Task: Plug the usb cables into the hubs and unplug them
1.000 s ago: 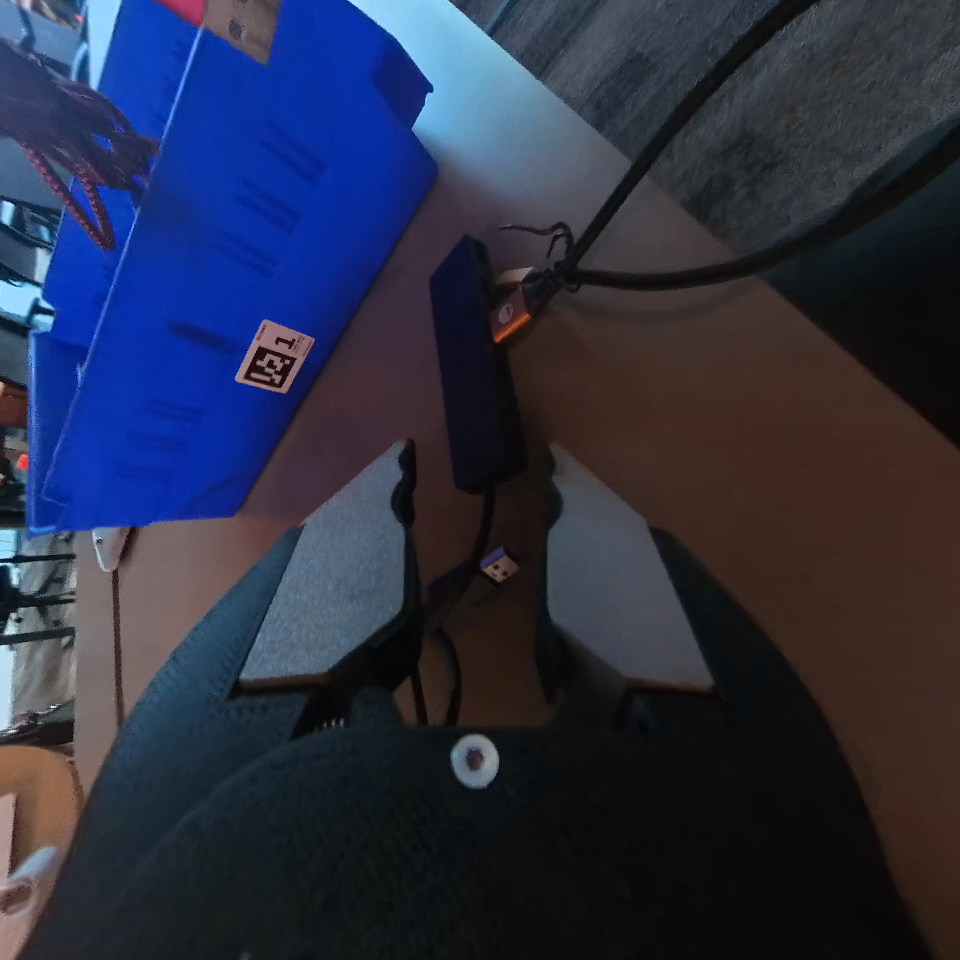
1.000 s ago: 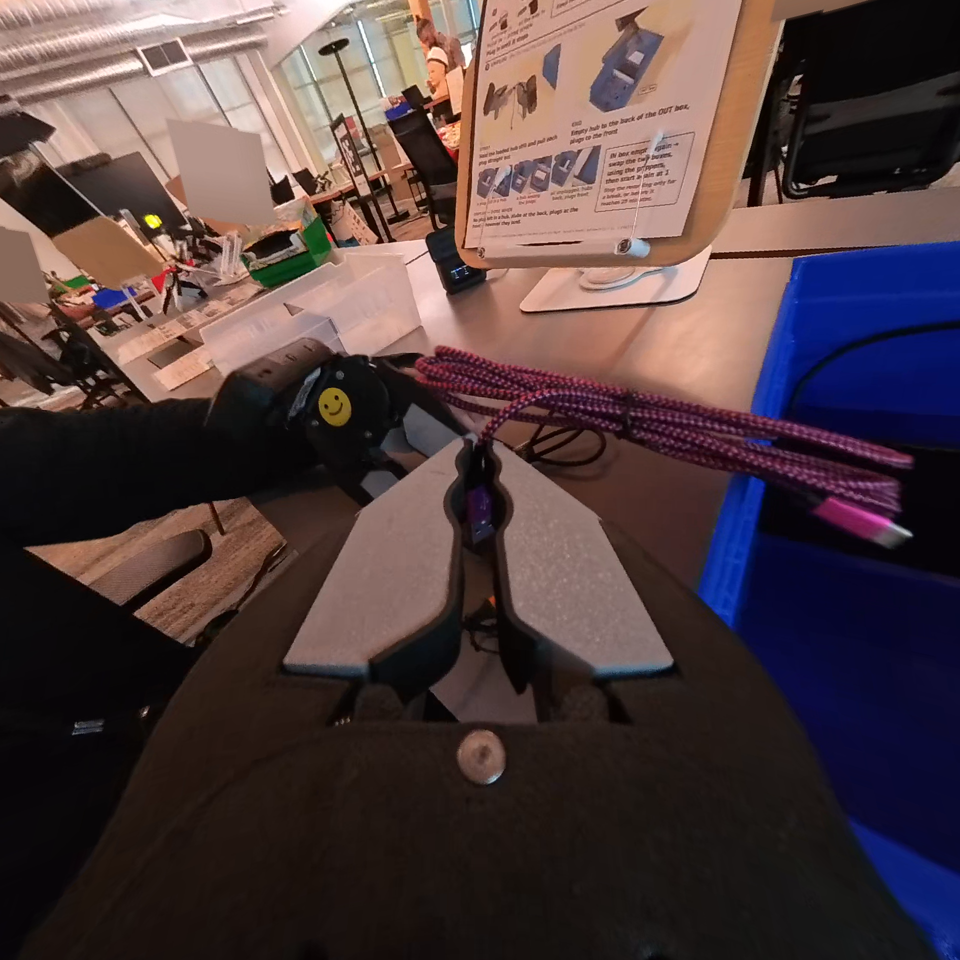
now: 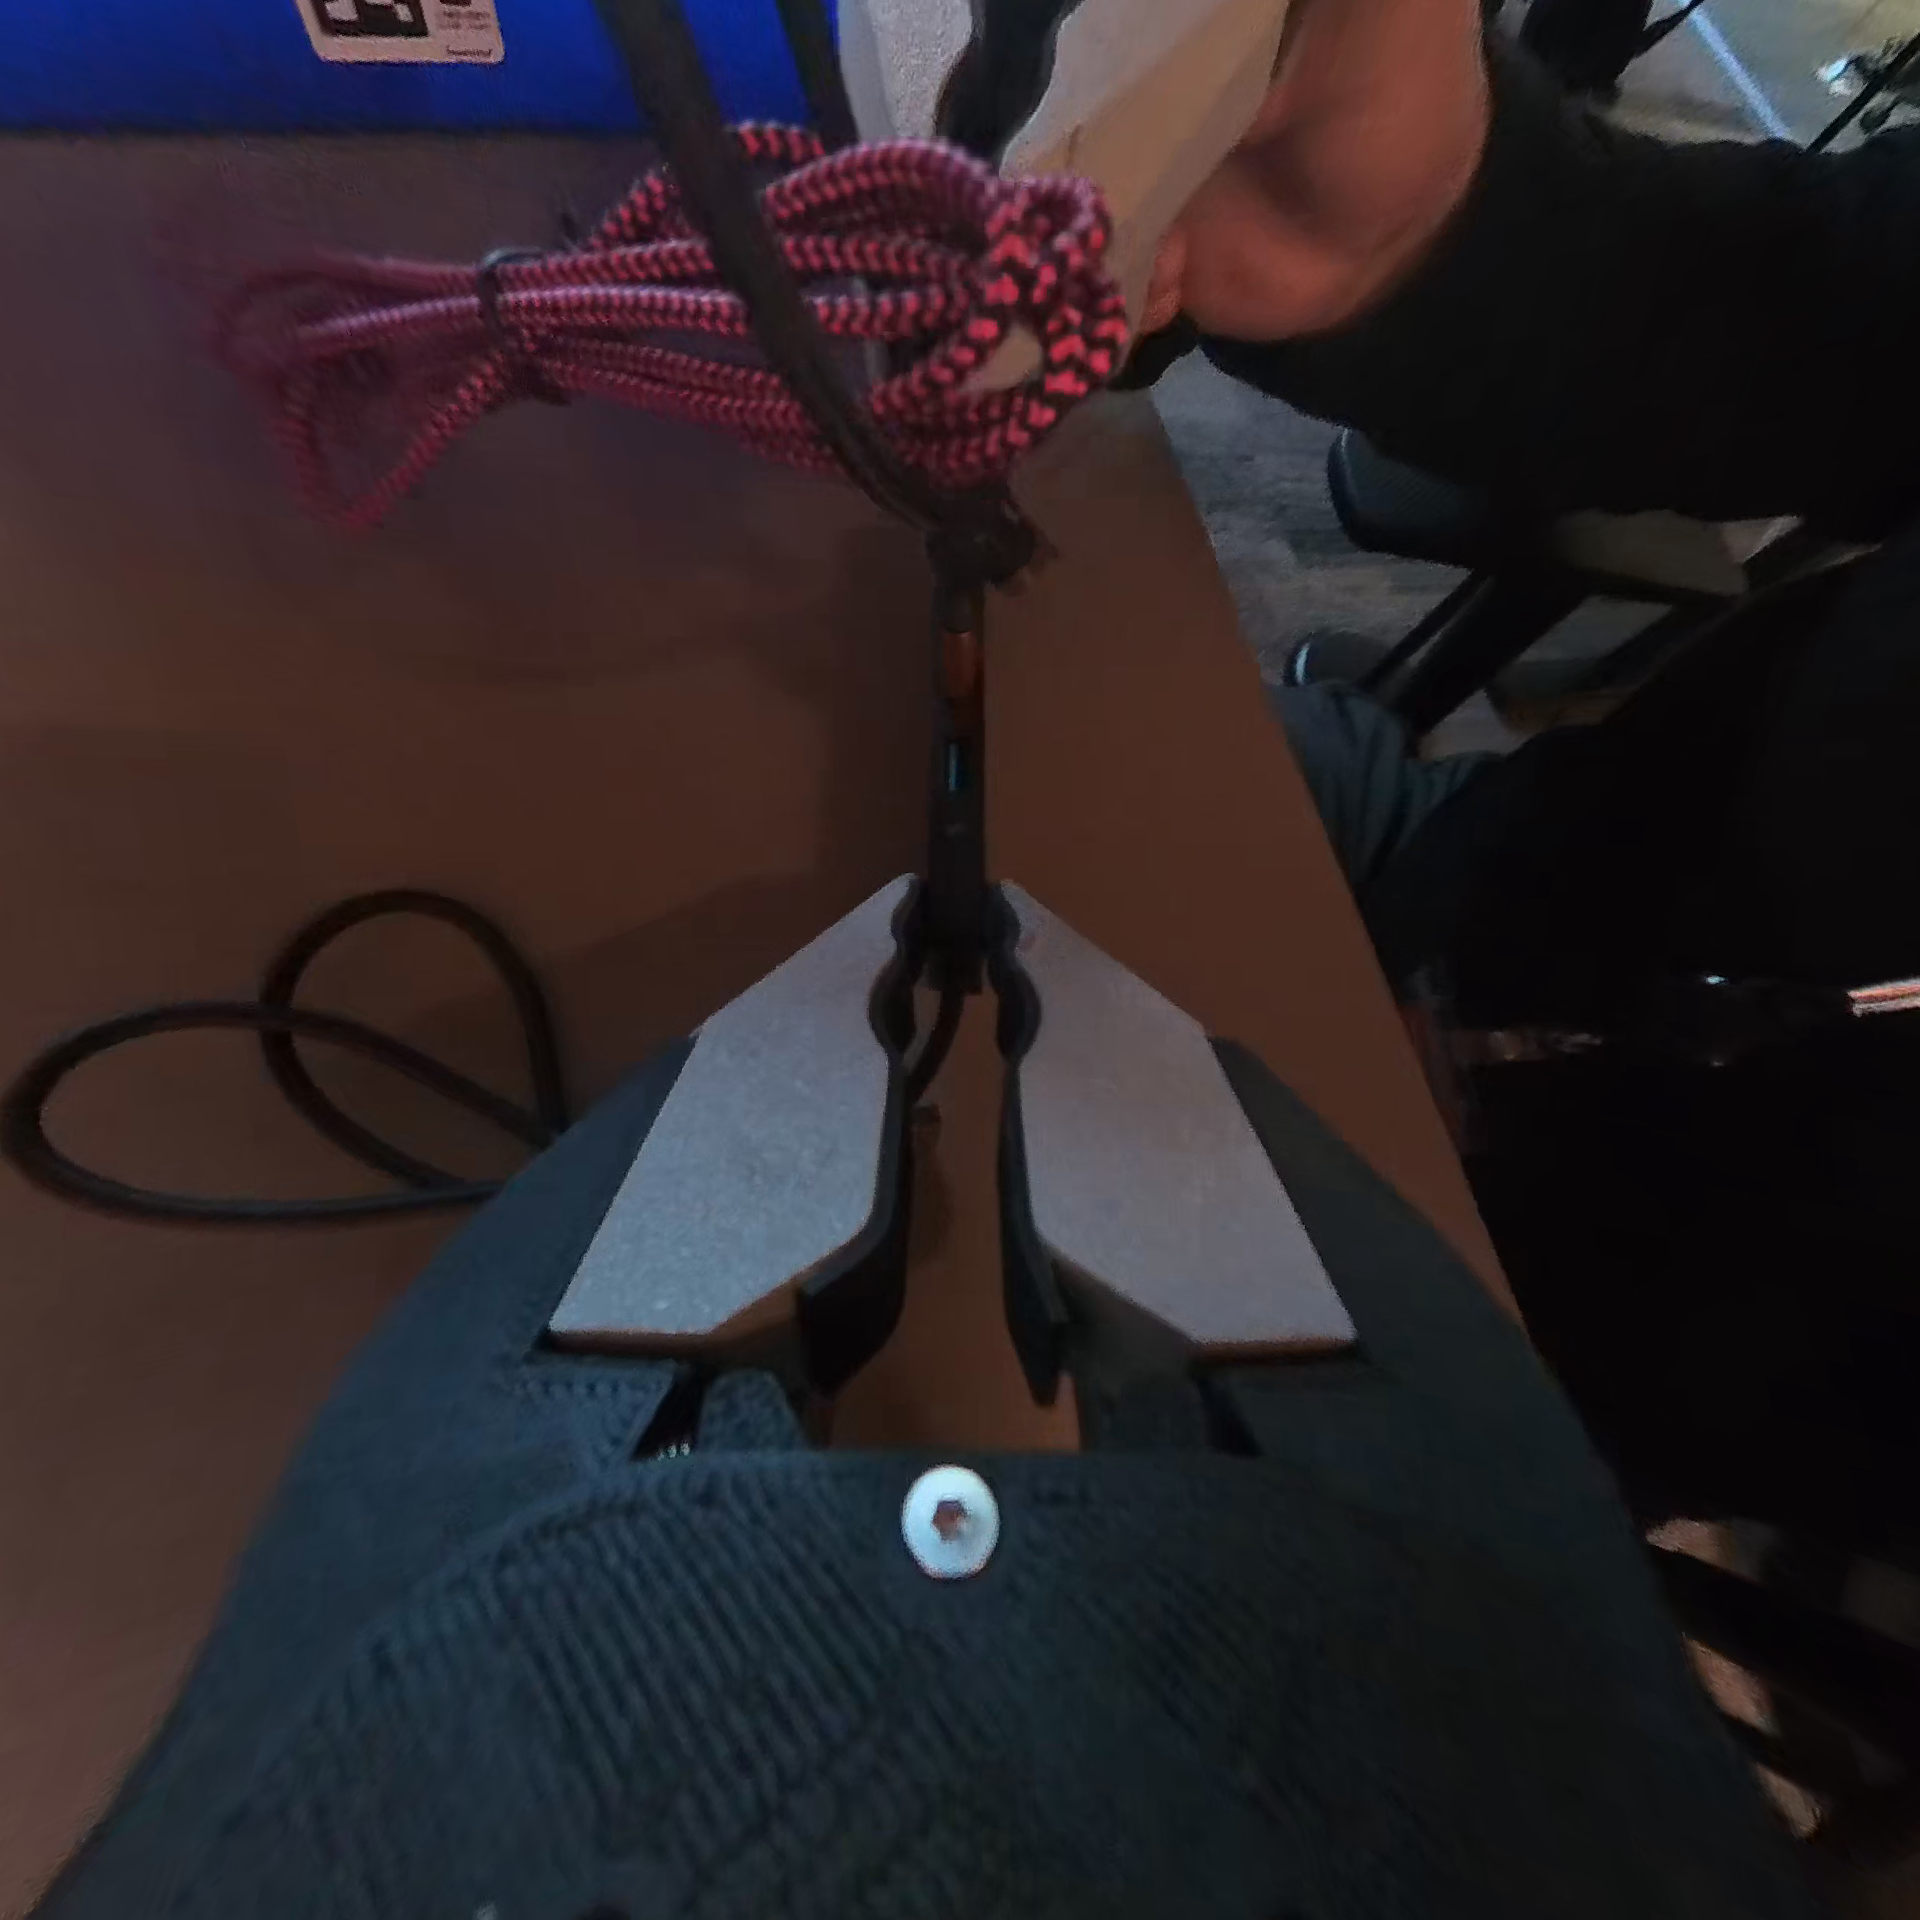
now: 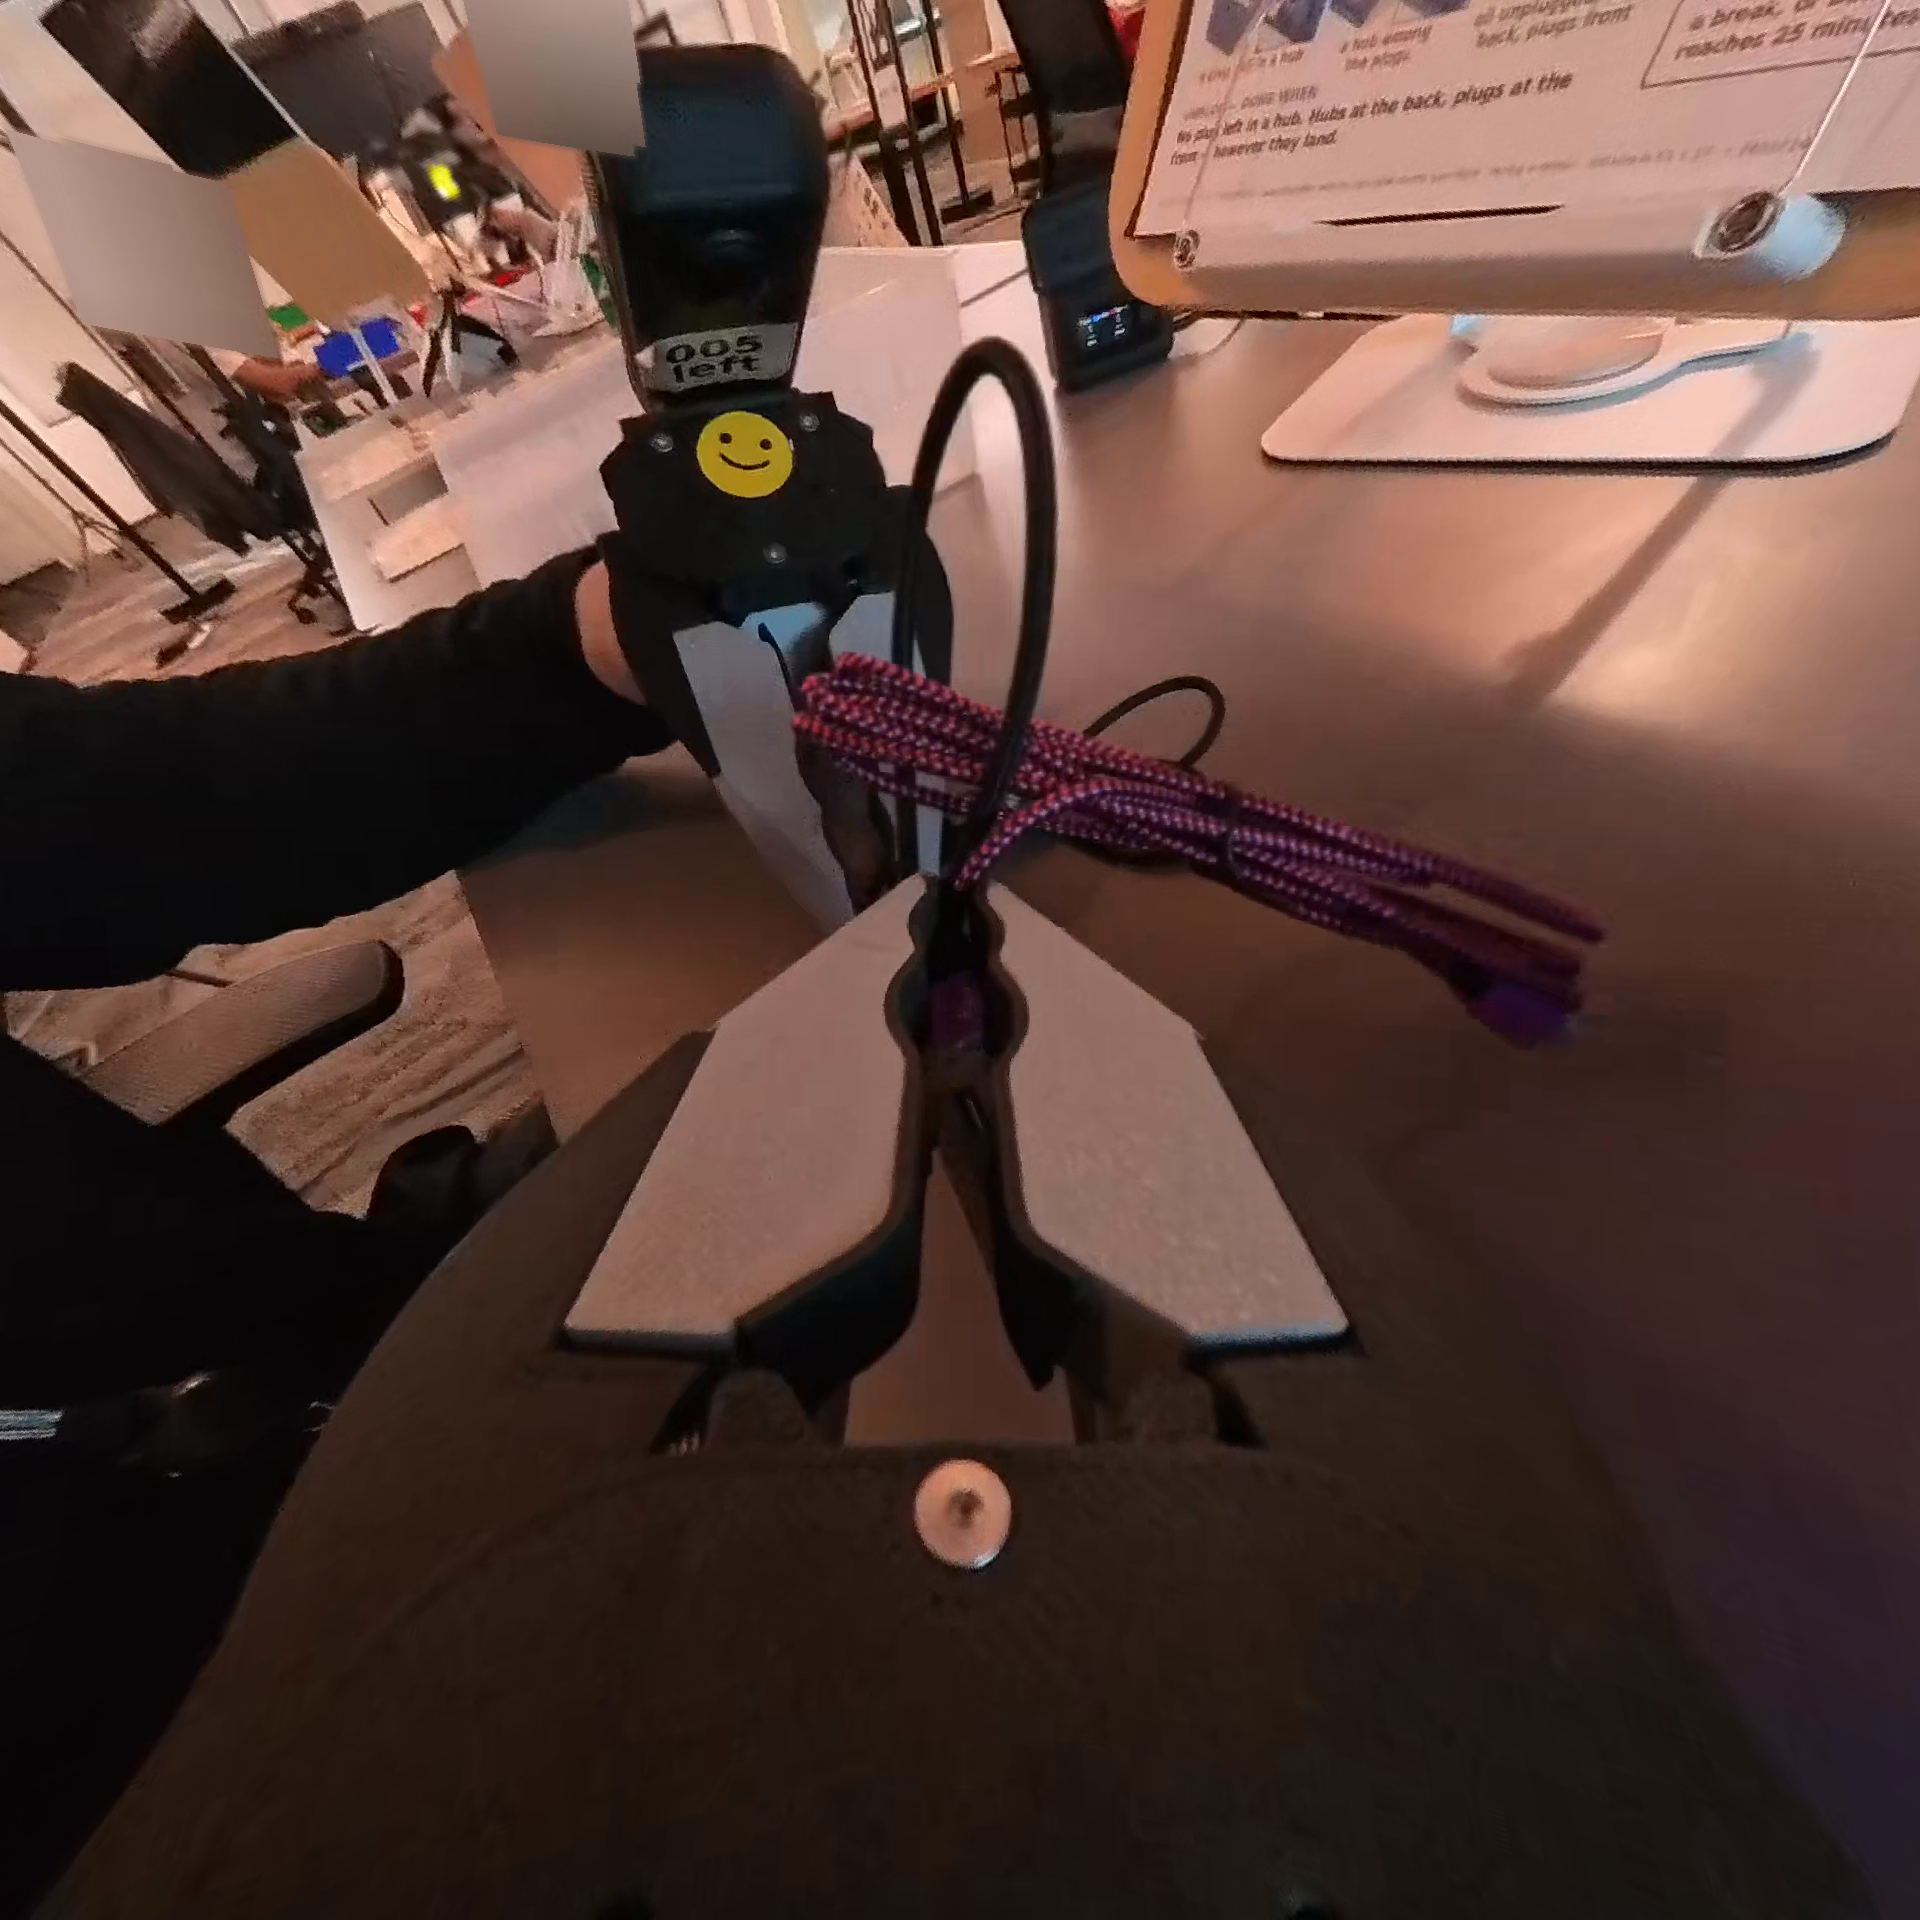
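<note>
We are working at a brown table in an open office, with a blue bin along its far edge and a board on a white stand behind.

At the left of the left wrist view, a loop of black cable lies slack on the table. The left gripper is clamped on the near end of the slim dark hub, which we hold edge-on and raised off the table. A copper-collared plug already sits in the hub's far end, its black lead rising away. Behind it hangs the bundled red-and-black braided cable.

In the right wrist view the left gripper faces us, fingers pointing down. The right gripper is clenched on the braided cable's purple plug, whose tip is hidden between the pads. The rest of the bundle trails to the right above the table, ending in a second purple plug.

The step in hand looks like mating this plug with a free port. We should:

- keep the hub squeezed firmly so it cannot twist;
- line the plug's axis up with the port before pushing;
- push straight, without rocking;
- let the bundle hang clear of the black lead so it does not drag the plug sideways.

We cannot tell from here which port is free.
</note>
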### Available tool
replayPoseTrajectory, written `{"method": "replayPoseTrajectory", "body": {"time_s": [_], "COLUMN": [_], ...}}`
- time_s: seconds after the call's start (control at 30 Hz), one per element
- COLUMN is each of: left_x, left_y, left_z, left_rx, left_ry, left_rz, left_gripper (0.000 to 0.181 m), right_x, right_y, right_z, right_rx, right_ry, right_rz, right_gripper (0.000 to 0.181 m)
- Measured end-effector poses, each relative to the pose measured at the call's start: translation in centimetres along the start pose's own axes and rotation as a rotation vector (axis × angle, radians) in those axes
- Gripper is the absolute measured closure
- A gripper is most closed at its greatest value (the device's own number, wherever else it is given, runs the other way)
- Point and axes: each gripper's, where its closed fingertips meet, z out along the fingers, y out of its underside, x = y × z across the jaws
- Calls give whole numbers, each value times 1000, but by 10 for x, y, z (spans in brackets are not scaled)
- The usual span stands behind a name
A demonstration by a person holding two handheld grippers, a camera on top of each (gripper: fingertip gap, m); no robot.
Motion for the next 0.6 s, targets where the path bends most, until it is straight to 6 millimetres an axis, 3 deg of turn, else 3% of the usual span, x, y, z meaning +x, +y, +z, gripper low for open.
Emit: {"method": "replayPoseTrajectory", "body": {"time_s": [0.13, 0.27, 0.47, 0.6], "left_x": [-3, 0, 2, 3], "left_y": [-1, -2, -4, -1], "left_z": [-1, 7, 9, 1], "left_rx": [34, 29, -5, -13], "left_ry": [-20, -32, -86, -64], "left_rz": [-4, 10, 70, 27], "left_gripper": [172, 166, 170, 171], "right_x": [19, 21, 32, 35], "right_y": [14, 29, 24, 1], "right_z": [2, 9, 3, -6], "right_rx": [-85, -161, -152, -79], "right_ry": [95, 132, 186, 165], "right_rz": [-8, -62, -56, -31], "right_gripper": [181, 180, 180, 179]}}
